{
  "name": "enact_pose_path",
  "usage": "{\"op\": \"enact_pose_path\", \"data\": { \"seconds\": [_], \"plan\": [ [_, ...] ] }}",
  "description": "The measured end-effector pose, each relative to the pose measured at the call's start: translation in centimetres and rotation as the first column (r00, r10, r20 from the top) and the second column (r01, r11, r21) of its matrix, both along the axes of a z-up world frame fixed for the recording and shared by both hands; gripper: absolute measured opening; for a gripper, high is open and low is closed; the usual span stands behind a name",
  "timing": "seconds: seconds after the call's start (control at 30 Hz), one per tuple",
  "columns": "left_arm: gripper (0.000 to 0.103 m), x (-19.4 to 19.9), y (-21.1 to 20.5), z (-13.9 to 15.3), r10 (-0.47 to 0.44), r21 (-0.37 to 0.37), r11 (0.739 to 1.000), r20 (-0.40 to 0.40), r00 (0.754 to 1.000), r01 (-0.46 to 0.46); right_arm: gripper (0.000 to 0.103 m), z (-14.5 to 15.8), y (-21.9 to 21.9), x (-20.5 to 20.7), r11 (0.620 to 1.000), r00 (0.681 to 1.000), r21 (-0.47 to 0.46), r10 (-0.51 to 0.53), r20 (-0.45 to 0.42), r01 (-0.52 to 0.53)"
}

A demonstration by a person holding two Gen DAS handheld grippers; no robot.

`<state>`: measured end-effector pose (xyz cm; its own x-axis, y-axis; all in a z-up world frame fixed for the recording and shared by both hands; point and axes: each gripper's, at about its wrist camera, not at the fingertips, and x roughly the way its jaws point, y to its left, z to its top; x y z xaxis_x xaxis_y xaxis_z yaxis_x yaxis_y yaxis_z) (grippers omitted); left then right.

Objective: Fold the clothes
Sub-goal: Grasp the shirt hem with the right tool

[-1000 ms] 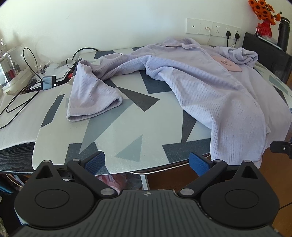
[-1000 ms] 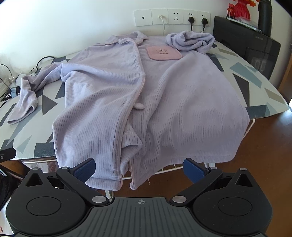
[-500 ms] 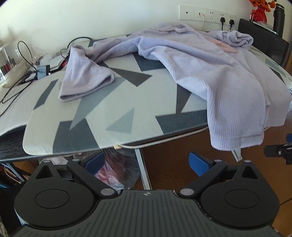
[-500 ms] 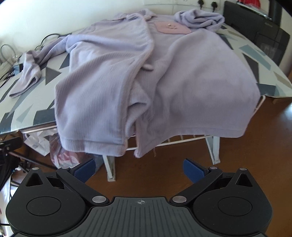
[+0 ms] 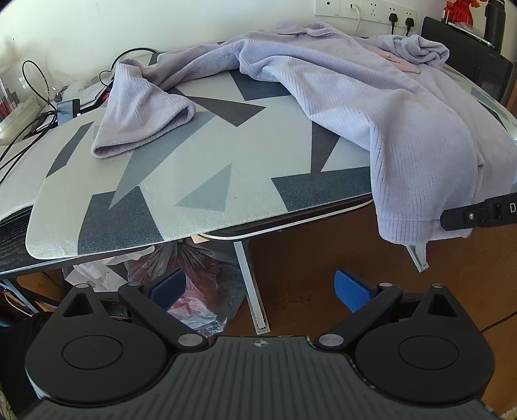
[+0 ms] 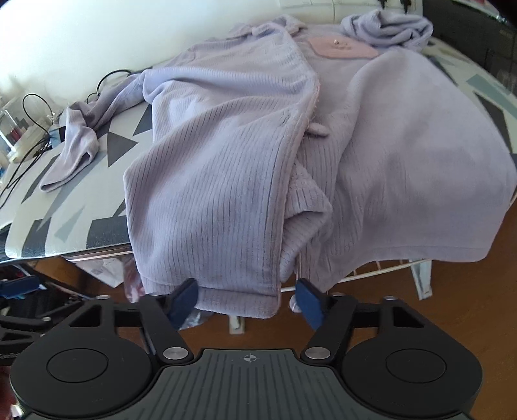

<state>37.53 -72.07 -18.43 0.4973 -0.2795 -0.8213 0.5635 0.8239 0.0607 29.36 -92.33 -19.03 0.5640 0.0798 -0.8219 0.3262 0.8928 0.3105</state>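
Note:
A lilac ribbed garment (image 5: 371, 106) lies spread over the table (image 5: 194, 181), which has a grey triangle-pattern cover. One sleeve (image 5: 142, 119) rests at the left, and the hem hangs over the front edge. My left gripper (image 5: 260, 292) is open below the table's front edge, with nothing between its pads. In the right wrist view, the hanging front hem of the garment (image 6: 226, 177) sits between the blue pads of my right gripper (image 6: 245, 302). Its jaws are closing; the left pad is at the cloth and the right pad stands clear of it. The right gripper's tip (image 5: 478, 215) also shows beside the hem.
Cables and a power strip (image 5: 38, 106) lie at the table's left. Wall sockets (image 5: 365, 13) and a black appliance (image 5: 468, 55) are at the back right. Under the table are a plastic bag (image 5: 200, 290) and white legs (image 5: 252, 290) on a wooden floor.
Both grippers have sunk toward the table's front edge. The right gripper has come up to the hanging hem and its jaws have narrowed around it. The left jaws stay wide.

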Motion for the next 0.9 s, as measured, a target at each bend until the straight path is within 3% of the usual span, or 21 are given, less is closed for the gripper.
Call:
{"op": "enact_pose_path", "data": {
  "seconds": [0.17,0.3,0.33,0.43,0.5,0.57,0.63,0.7,0.8,0.9],
  "plan": [
    [0.101,0.6,-0.7,-0.4,-0.003,-0.009,1.000,-0.027,1.000,0.003,0.046,-0.1,-0.5,0.3,0.999,1.000,0.039,0.008,-0.012,-0.007],
    [0.100,0.5,-1.4,-0.7,-0.017,-0.005,1.000,-0.037,0.999,0.016,0.022,0.0,-0.1,-0.1,0.996,0.999,0.070,0.048,-0.016,-0.047],
    [0.101,0.5,-1.6,-0.7,-0.021,-0.004,1.000,-0.039,0.999,0.021,0.020,0.1,-0.1,-0.3,0.995,0.998,0.080,0.053,-0.013,-0.052],
    [0.101,0.5,-2.0,-0.7,-0.030,0.001,1.000,-0.045,0.999,0.030,0.022,0.3,-0.2,-0.2,0.993,0.999,0.106,0.050,0.009,-0.051],
    [0.101,0.5,-2.2,-0.7,-0.034,0.007,0.999,-0.047,0.998,0.034,0.033,0.2,-0.4,-0.1,0.994,0.999,0.104,0.036,0.023,-0.038],
    [0.101,0.4,-2.4,-0.6,-0.038,0.011,0.999,-0.041,0.998,0.039,0.032,0.2,-0.5,0.0,0.995,0.999,0.100,0.023,0.044,-0.027],
    [0.100,0.4,-2.6,-0.5,-0.047,0.011,0.999,-0.033,0.998,0.047,0.006,0.2,-0.6,0.1,0.992,0.998,0.114,0.041,0.051,-0.047],
    [0.101,0.4,-3.0,-0.3,-0.063,0.002,0.998,-0.023,0.998,0.063,0.006,1.3,-0.4,0.2,0.992,0.995,0.096,0.074,0.071,-0.081],
    [0.100,0.4,-4.0,0.3,-0.102,-0.050,0.994,-0.019,0.995,0.101,0.005,5.1,-0.8,0.0,0.987,0.978,0.088,0.117,0.173,-0.133],
    [0.101,1.1,-5.4,1.5,-0.120,-0.164,0.980,-0.043,0.992,0.111,0.005,10.0,-1.8,0.7,0.990,0.949,0.033,0.118,0.293,-0.134]
  ]
}}
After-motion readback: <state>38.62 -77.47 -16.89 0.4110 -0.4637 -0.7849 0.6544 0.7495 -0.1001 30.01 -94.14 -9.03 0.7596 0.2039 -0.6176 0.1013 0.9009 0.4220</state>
